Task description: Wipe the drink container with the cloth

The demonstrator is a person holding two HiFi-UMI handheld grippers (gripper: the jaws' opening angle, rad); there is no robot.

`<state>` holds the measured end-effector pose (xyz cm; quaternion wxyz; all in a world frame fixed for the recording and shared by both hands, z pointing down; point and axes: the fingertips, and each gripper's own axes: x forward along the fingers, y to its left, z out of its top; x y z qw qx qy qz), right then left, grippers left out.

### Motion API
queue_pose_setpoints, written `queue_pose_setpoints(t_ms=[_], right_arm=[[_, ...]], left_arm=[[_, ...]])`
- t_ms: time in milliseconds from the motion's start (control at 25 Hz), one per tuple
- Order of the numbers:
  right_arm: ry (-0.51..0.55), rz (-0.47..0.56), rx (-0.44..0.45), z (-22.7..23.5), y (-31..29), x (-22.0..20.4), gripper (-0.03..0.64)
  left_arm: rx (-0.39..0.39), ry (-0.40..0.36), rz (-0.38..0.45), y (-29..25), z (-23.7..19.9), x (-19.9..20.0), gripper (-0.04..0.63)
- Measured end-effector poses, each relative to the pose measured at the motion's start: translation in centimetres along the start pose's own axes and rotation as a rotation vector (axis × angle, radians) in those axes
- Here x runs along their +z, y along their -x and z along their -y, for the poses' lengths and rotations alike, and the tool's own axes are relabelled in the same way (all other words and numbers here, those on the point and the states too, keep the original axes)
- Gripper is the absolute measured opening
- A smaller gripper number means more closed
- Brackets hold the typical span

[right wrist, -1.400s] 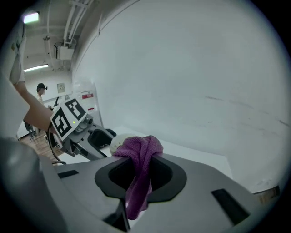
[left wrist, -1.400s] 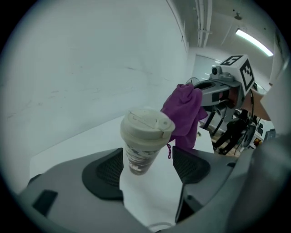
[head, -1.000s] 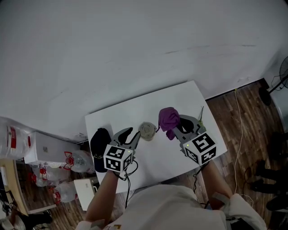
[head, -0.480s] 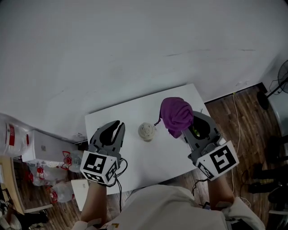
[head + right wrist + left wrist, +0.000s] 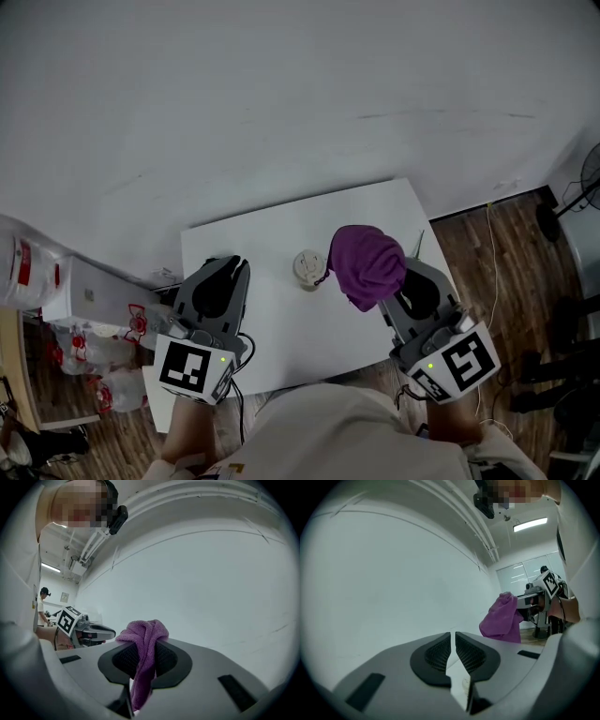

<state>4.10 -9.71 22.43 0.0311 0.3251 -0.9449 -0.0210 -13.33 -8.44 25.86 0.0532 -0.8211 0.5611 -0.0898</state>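
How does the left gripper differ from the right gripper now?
The left gripper has empty jaws that have just been closing and nearly meet; the right gripper is shut on the purple cloth. In the head view the left gripper is left of the drink container, the right gripper right of it. Both carry marker cubes.

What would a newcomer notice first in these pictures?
The purple cloth, clamped in the right gripper, hangs above the right side of the white table. Next, the small round drink container stands mid-table, just left of the cloth.
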Motion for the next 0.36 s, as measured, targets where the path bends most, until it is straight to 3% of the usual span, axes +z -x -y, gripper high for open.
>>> queue_pose_setpoints(t_ms=[360], right_arm=[[-0.058,-0.031,0.061,-2.7,0.2,-0.7,0.083]], left_arm=[[-0.017,0.047,-0.026,1.9,1.4,-0.8,0.037]])
